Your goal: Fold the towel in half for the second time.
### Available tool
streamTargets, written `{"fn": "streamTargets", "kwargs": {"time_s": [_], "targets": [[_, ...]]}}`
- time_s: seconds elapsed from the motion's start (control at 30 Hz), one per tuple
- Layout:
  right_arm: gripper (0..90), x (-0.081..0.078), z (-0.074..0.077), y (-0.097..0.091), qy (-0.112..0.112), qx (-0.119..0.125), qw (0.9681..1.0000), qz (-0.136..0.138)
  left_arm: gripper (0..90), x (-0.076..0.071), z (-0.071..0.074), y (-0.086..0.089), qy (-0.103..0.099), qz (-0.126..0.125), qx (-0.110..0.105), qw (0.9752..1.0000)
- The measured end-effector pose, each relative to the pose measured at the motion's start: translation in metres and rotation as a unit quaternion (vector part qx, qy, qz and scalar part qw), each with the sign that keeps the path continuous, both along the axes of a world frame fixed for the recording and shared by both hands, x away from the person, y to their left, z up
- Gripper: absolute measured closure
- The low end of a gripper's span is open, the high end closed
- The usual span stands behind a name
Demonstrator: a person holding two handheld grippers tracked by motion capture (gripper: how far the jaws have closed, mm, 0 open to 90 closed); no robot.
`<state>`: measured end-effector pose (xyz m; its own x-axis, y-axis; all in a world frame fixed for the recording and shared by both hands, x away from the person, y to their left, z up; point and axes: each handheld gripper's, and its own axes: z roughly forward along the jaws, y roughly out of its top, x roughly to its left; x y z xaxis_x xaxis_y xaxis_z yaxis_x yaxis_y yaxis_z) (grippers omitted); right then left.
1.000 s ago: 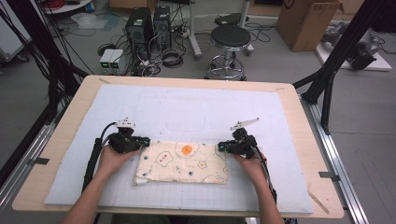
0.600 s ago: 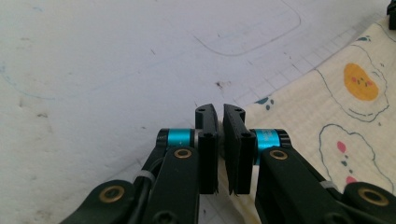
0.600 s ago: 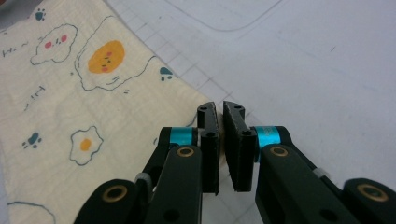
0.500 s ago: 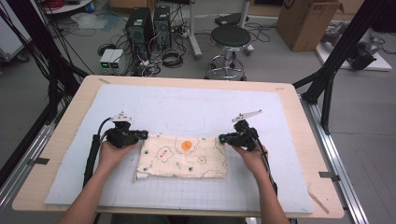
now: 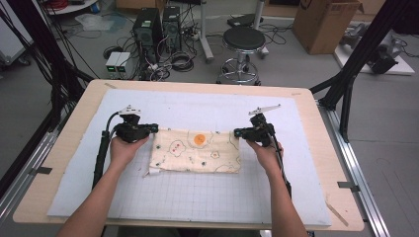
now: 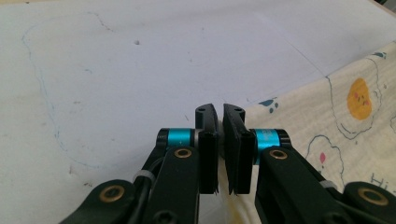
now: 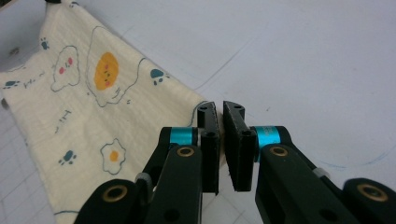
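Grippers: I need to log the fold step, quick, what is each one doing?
Left gripper: shut on the cloth's far left corner.
Right gripper: shut on its far right corner.

Cloth (image 5: 195, 150): soft woven cotton-like fabric, matt, slightly crinkled, w/ printed motifs. Table mat (image 5: 207, 197): smooth matt white sheet, grid-ruled. Table (image 5: 74, 118): pale wood edge, satin finish. Left gripper (image 6: 219, 122) and right gripper (image 7: 220, 116): black matt plastic jaws, blue anodised metal collars, brass-coloured rivets.
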<state>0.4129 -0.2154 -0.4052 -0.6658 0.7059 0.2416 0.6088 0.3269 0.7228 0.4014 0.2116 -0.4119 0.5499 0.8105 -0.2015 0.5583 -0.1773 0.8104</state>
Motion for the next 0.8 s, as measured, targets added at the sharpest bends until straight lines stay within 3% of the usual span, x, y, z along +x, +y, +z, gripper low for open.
{"fn": "streamTargets", "kwargs": {"time_s": [0.1,0.4,0.8], "targets": [[85.3,0.003,-0.006,0.000,0.012,0.005,0.9999,-0.010,84.2,0.002,-0.004,-0.001,0.006,0.004,0.000,1.0000],[85.2,0.004,-0.010,0.001,0.019,0.014,0.9997,-0.006,84.3,0.001,-0.004,0.003,0.007,-0.005,0.005,1.0000],[85.3,-0.004,-0.008,0.000,0.009,0.020,0.9997,-0.003,84.3,-0.010,-0.003,0.005,-0.006,-0.013,0.004,0.9999]]}}
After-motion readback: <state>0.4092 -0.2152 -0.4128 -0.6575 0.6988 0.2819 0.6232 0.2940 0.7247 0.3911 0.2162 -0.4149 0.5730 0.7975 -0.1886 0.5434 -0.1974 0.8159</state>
